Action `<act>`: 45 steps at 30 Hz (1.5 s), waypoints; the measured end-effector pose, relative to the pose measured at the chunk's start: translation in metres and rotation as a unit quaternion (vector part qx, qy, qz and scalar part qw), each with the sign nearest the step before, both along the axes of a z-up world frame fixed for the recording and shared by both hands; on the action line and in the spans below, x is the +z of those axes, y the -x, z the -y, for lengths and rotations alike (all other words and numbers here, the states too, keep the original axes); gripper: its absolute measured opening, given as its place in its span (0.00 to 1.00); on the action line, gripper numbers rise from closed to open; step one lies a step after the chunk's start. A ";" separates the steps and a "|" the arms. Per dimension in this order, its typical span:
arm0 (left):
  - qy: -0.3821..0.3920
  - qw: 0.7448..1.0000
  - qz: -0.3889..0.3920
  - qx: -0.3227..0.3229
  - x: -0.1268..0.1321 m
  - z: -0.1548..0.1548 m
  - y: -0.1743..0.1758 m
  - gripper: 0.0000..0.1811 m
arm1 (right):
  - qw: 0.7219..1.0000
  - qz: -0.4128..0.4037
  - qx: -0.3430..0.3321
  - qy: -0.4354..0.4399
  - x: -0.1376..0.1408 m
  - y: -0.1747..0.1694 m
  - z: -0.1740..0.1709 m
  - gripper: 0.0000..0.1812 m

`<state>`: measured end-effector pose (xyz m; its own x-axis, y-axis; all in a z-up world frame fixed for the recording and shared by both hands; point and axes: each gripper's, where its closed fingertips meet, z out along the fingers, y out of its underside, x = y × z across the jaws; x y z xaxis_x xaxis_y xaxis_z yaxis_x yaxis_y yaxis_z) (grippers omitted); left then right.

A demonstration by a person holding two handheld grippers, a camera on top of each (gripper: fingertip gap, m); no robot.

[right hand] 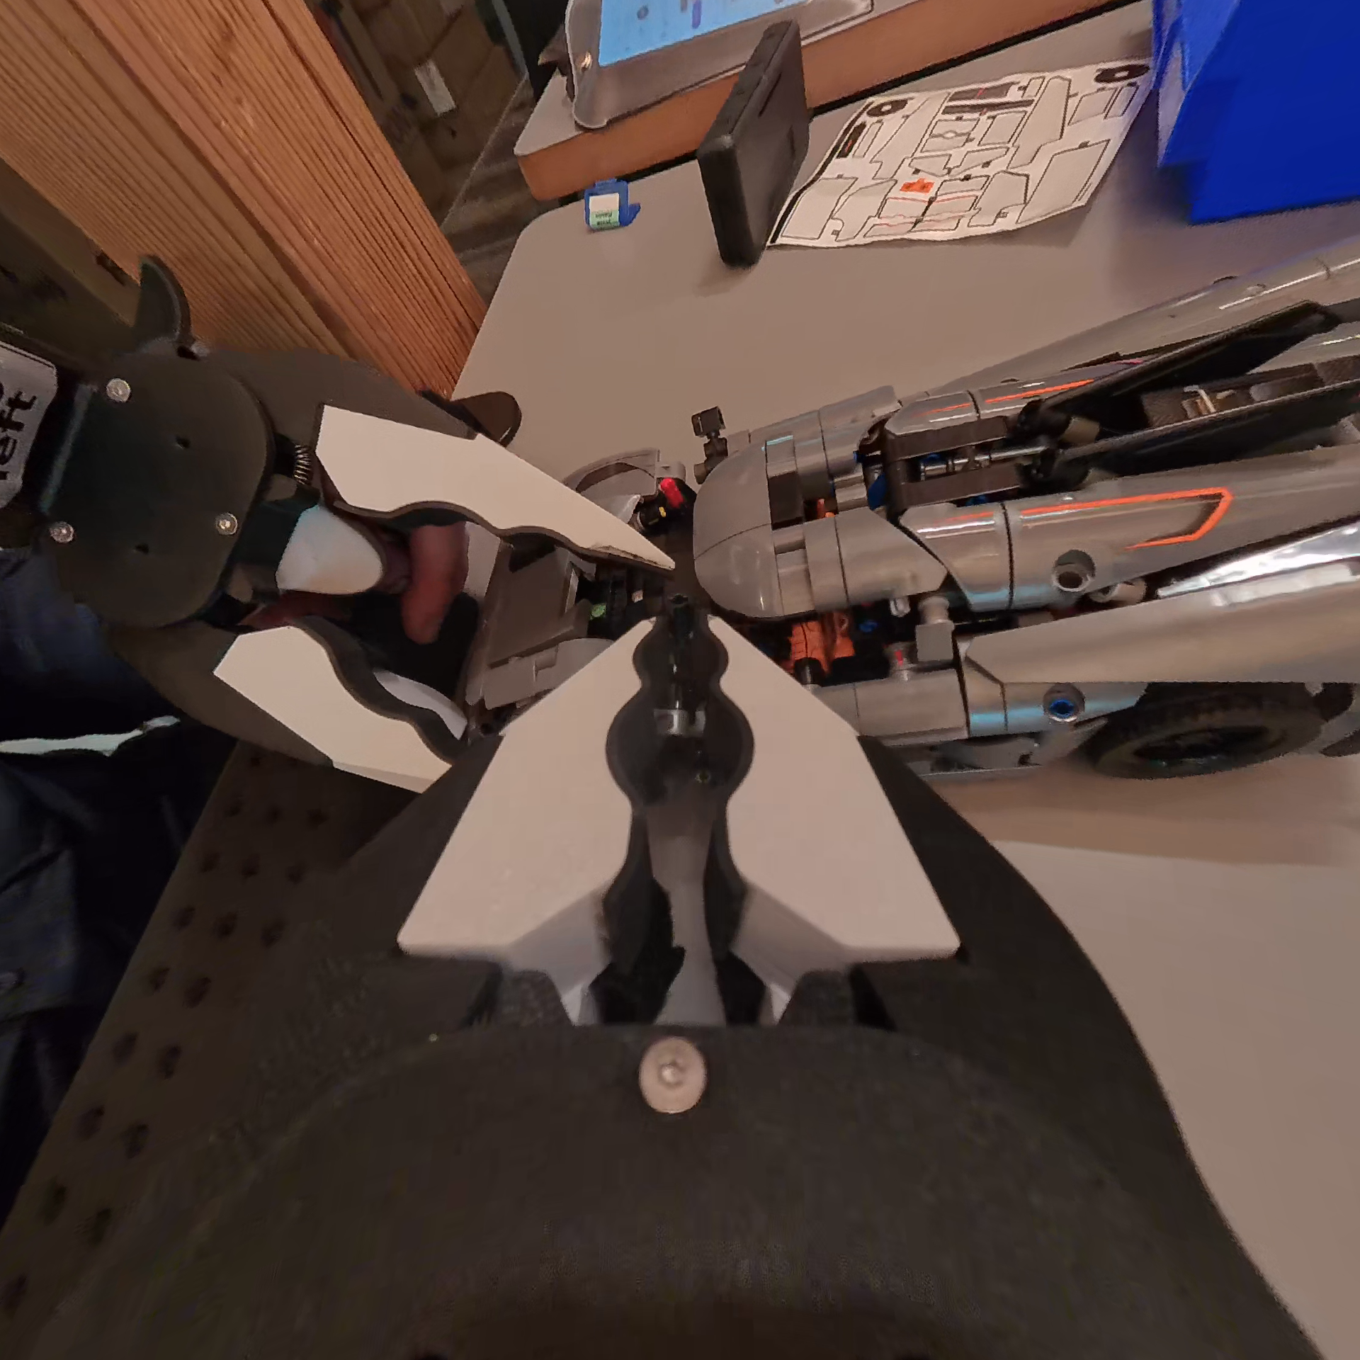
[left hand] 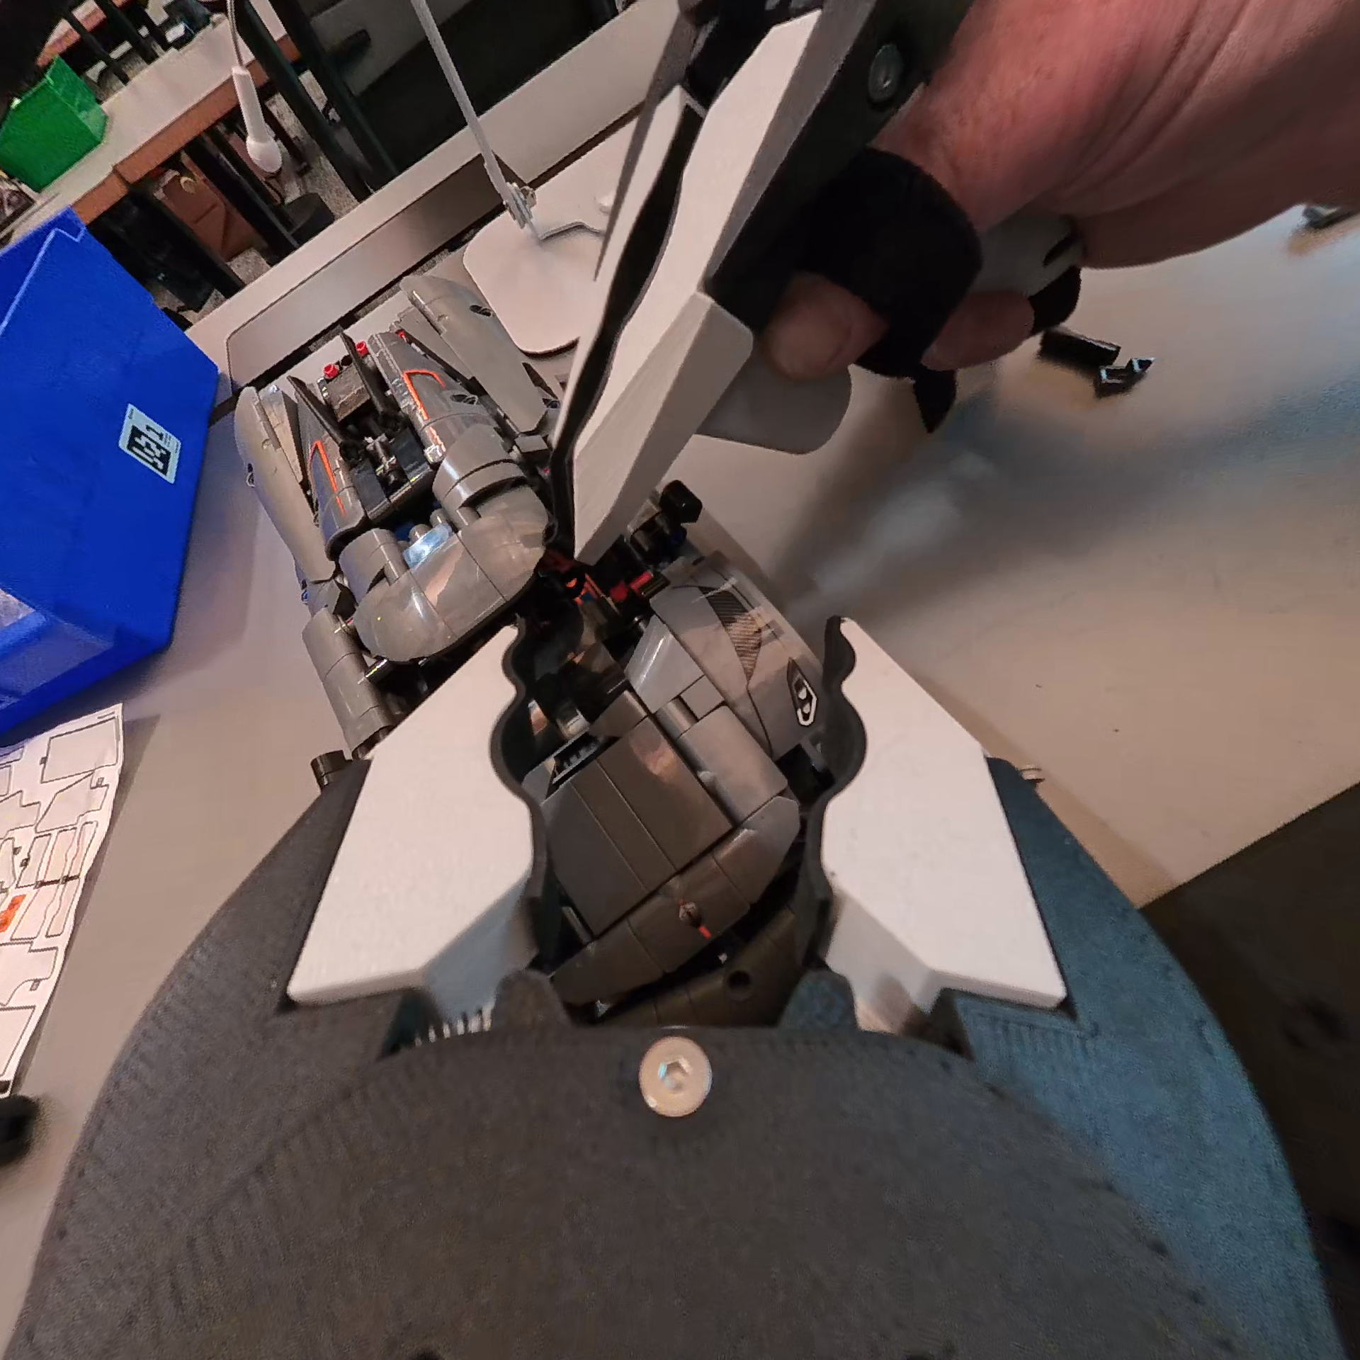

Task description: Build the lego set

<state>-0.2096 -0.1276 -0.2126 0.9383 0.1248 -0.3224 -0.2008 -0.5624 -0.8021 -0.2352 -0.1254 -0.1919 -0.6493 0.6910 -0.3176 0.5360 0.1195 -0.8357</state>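
Note:
A grey lego car with orange lines (left hand: pixel 441 471) lies on the grey table (left hand: pixel 1030 589); it also shows in the right wrist view (right hand: pixel 1030 530). My left gripper (left hand: pixel 677 640) is shut on the car's grey front section (left hand: pixel 662 809), which sits between its two white fingers. My right gripper (right hand: pixel 681 640) is shut on a thin black pin piece (right hand: pixel 678 633), with its tip at the gap between the front section and the car body. It comes in from the upper right in the left wrist view (left hand: pixel 570 552). The left gripper (right hand: pixel 559 662) shows at the left of the right wrist view.
A blue bin (left hand: pixel 88 471) stands left of the car, with a sticker sheet (left hand: pixel 51 868) in front of it. Loose black pieces (left hand: pixel 1104 360) lie at the far right. A black device (right hand: pixel 751 140) stands by the sheet (right hand: pixel 957 162). The table's edge (left hand: pixel 1177 890) is near. Only a small space, under 4 cm, lies between the two pairs of fingers.

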 end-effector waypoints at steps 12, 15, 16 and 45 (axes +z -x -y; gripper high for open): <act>0.001 1.000 -0.003 0.000 0.000 0.000 0.000 0.42 | 1.000 -0.012 -0.016 0.015 0.000 -0.003 0.000 0.03; 0.001 1.000 -0.003 0.000 0.000 0.000 0.000 0.42 | 1.000 -0.016 -0.017 0.009 0.000 -0.004 -0.001 0.03; 0.002 1.000 -0.003 0.000 0.000 0.000 0.000 0.42 | 1.000 -0.015 -0.017 0.009 -0.001 -0.004 -0.001 0.03; -0.001 1.000 -0.003 0.000 0.000 -0.001 0.001 0.43 | 0.996 -0.010 -0.032 -0.078 -0.005 -0.002 0.000 0.03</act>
<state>-0.2101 -0.1271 -0.2129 0.9368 0.1248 -0.3269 -0.2053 -0.5605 -0.8023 -0.2331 -0.1257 -0.1974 -0.6080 0.7708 -0.1902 0.5296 0.2153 -0.8205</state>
